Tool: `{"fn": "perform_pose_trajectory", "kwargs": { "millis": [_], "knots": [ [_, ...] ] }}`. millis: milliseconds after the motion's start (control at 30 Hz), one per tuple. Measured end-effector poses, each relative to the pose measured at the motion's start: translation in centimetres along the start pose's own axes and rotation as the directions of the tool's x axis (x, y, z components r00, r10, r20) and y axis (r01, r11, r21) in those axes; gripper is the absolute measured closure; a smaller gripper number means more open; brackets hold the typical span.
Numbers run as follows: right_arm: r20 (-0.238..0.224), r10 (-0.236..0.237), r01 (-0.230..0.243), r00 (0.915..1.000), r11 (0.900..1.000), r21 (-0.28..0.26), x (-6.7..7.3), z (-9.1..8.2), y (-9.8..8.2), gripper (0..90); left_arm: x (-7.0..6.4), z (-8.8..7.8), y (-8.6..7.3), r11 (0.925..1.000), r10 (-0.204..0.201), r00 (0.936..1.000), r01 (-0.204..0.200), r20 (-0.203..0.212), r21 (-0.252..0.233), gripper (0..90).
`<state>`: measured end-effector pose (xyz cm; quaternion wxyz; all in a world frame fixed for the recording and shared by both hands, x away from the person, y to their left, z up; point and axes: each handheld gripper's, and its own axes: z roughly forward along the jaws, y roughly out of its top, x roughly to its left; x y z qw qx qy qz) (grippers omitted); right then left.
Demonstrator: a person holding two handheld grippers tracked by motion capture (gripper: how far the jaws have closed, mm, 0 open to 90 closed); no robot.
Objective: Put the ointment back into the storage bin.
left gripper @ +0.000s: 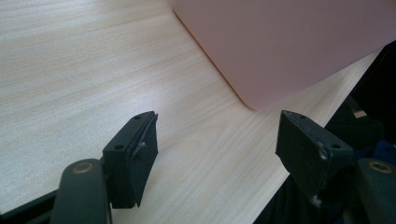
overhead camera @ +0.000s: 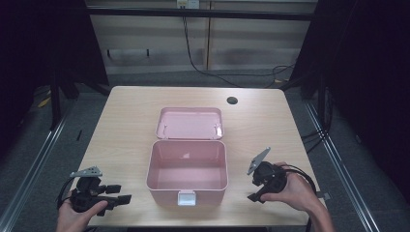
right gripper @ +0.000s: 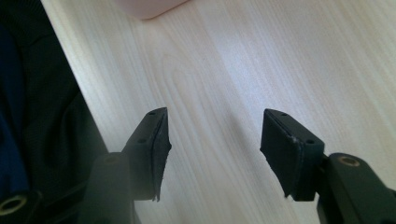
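Observation:
A pink box (overhead camera: 187, 169) stands open in the middle of the wooden table (overhead camera: 125, 125), its lid (overhead camera: 189, 123) folded flat behind it and a white latch (overhead camera: 186, 197) on its front wall. The inside looks bare. My left gripper (overhead camera: 123, 193) rests near the table's front left corner, open, jaws pointing right toward the box. In the left gripper view the gripper (left gripper: 217, 140) holds nothing, and the box wall (left gripper: 289, 42) lies just ahead. My right gripper (overhead camera: 252, 189) sits at the front right, open. In the right gripper view the gripper (right gripper: 215, 140) is over bare wood, the box corner (right gripper: 149, 7) far ahead.
A dark round hole (overhead camera: 232, 100) is set in the table near its back right. Cables (overhead camera: 203, 67) hang behind the table against a pale wall. Dark floor and metal rails (overhead camera: 34, 159) flank both sides.

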<state>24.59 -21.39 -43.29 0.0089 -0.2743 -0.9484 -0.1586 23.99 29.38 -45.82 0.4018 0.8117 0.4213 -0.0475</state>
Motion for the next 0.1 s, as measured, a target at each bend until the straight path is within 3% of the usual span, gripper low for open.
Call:
{"fn": "perform_pose_trajectory", "kwargs": {
  "millis": [100],
  "knots": [
    [-0.003, 0.019, -0.019, 0.9998, 1.000, -0.003, -0.12, 0.67, -0.61, 42.1, 0.00, 0.01, 0.01, 1.0000, -0.003, 1.0000, 0.003, 0.002, -0.001, 29.3]
  ]
}}
